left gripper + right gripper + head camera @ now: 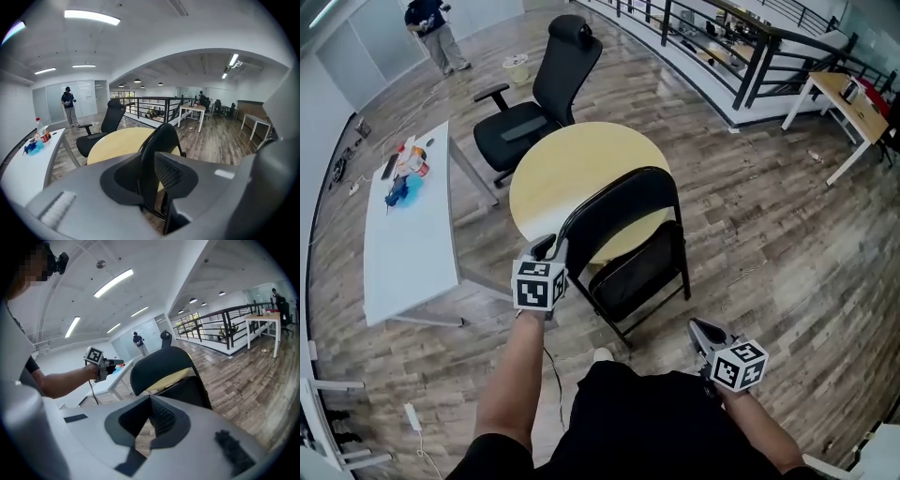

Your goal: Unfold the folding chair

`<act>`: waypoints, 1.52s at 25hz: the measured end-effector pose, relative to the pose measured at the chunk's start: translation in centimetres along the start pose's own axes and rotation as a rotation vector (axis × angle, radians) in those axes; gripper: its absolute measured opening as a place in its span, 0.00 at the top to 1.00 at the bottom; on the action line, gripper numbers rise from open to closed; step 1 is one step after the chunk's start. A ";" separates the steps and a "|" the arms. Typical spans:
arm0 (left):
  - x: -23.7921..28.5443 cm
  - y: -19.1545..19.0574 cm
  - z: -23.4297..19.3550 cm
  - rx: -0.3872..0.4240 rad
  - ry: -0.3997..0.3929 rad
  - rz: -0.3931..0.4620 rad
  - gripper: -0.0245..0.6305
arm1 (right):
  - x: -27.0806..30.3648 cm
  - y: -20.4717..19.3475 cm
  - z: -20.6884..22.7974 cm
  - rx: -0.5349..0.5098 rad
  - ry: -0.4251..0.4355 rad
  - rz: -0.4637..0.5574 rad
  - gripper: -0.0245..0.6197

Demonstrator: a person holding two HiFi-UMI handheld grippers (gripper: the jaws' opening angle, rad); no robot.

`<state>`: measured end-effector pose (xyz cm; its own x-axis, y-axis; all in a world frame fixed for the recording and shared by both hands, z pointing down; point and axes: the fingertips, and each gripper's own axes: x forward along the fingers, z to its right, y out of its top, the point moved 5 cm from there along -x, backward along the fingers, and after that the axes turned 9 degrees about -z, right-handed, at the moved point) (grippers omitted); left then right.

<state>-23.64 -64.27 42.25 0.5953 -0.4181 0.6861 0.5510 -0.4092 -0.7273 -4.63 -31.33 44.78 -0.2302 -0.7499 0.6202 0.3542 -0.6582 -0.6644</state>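
The black folding chair (pixel 628 216) stands on the wood floor against a round yellow table (pixel 572 169), its seat tilted steeply. My left gripper (pixel 547 247) is at the left edge of the chair's backrest. In the left gripper view the jaws (pixel 149 180) stand apart, with the backrest edge (pixel 161 140) showing in the gap; I cannot tell whether a pad touches it. My right gripper (pixel 701 330) hangs low on the right, near the person's lap and away from the chair, shut and empty. The right gripper view shows the chair (pixel 161 366) ahead and the left gripper (pixel 115 365) beside it.
A black office chair (pixel 534 103) stands behind the round table. A white desk (pixel 408 234) with bottles is at the left. A black railing (pixel 722 47) runs along the far side, with a wooden desk (pixel 853 103) at the right. A person (pixel 431 28) stands far off.
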 end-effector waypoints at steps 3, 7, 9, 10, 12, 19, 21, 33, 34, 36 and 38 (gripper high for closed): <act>3.2 1.7 -1.3 0.037 -0.021 -0.019 0.80 | -0.6 0.2 0.3 0.033 -0.062 0.031 0.95; 7.0 3.0 -2.2 0.088 -0.056 -0.100 0.75 | -1.3 -0.3 0.6 0.093 -0.134 0.056 0.95; 8.8 3.3 -1.9 0.136 -0.084 -0.149 0.73 | -1.8 -0.6 0.8 0.122 -0.167 0.065 0.95; 9.6 3.4 -1.8 0.164 -0.097 -0.174 0.71 | -1.9 -0.7 0.8 0.133 -0.181 0.070 0.95; 10.9 3.8 -1.7 0.213 -0.121 -0.210 0.68 | -2.1 -0.8 0.5 0.149 -0.206 0.079 0.95; 14.0 4.9 -0.3 0.212 -0.265 -0.265 0.65 | -2.8 -1.9 0.5 0.188 -0.277 0.097 0.95; 15.0 4.6 0.5 0.234 -0.273 -0.305 0.65 | -3.3 -2.5 0.5 0.207 -0.293 0.101 0.95; 14.7 3.5 2.6 0.248 -0.236 -0.365 0.66 | -5.1 -5.0 0.9 0.218 -0.293 0.104 0.95; 14.4 3.3 2.7 0.244 -0.236 -0.369 0.66 | -5.2 -5.0 0.8 0.214 -0.289 0.104 0.95; 13.7 2.7 3.0 0.234 -0.233 -0.378 0.67 | -5.5 -5.0 0.9 0.207 -0.280 0.108 0.95; 12.7 2.1 3.5 0.217 -0.227 -0.388 0.67 | -5.9 -5.0 1.3 0.202 -0.270 0.111 0.95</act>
<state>-12.89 -67.63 49.39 0.4212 -0.0715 0.9041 0.8517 -0.3114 -0.4214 -3.86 -23.52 44.93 0.0579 -0.7535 0.6548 0.5419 -0.5272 -0.6546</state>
